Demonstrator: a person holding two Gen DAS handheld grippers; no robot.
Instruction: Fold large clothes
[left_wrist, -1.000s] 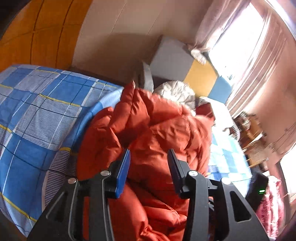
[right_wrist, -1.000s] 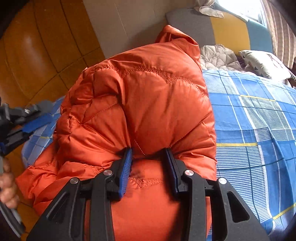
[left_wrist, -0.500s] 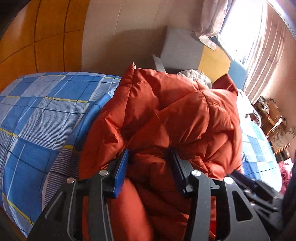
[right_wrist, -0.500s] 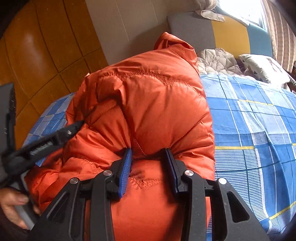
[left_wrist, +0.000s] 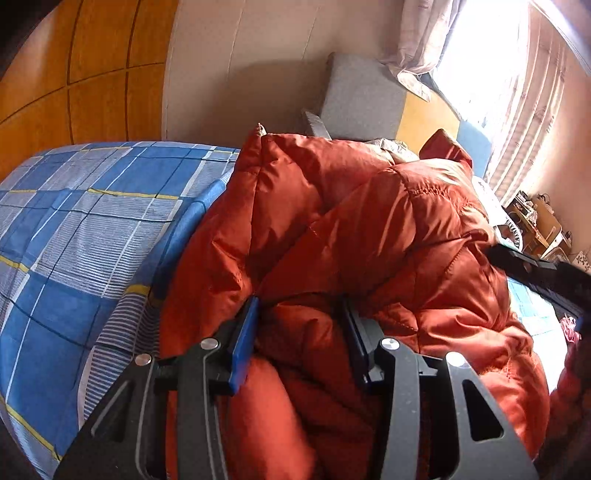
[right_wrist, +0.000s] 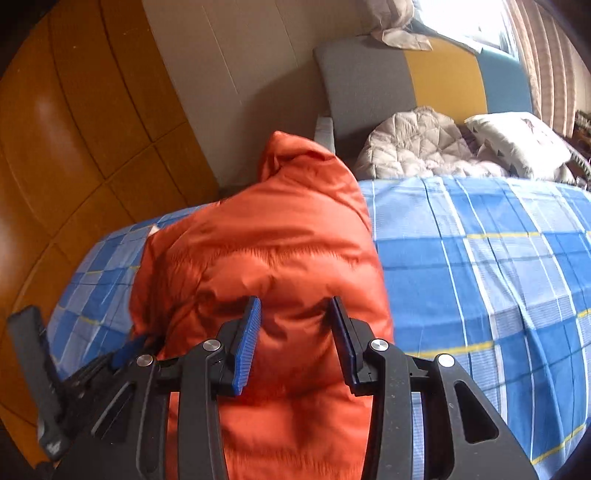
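An orange puffer jacket (left_wrist: 369, 229) lies bunched on the bed's blue checked sheet (left_wrist: 74, 240). My left gripper (left_wrist: 299, 325) is shut on a thick fold at the jacket's near edge, and the fabric bulges over both blue pads. In the right wrist view the jacket (right_wrist: 280, 251) lies folded over with its hood pointing toward the headboard. My right gripper (right_wrist: 295, 317) hovers just above it, its jaws partly apart. Both fingertips show in front of the fabric and nothing is pinched. The left gripper (right_wrist: 125, 350) shows at the jacket's left edge.
The checked sheet (right_wrist: 480, 295) stretches away to the right. A pale quilted garment (right_wrist: 413, 147) and a pillow (right_wrist: 517, 144) lie by the grey, yellow and blue headboard (right_wrist: 443, 81). A wooden wardrobe (right_wrist: 74, 129) stands to the left. A bright window with curtains (left_wrist: 498, 74) is at the far right.
The jacket has dropped lower onto the bed with my left gripper still shut on its fold. My right gripper has drawn back and up, and its fingertips have come free of the fabric.
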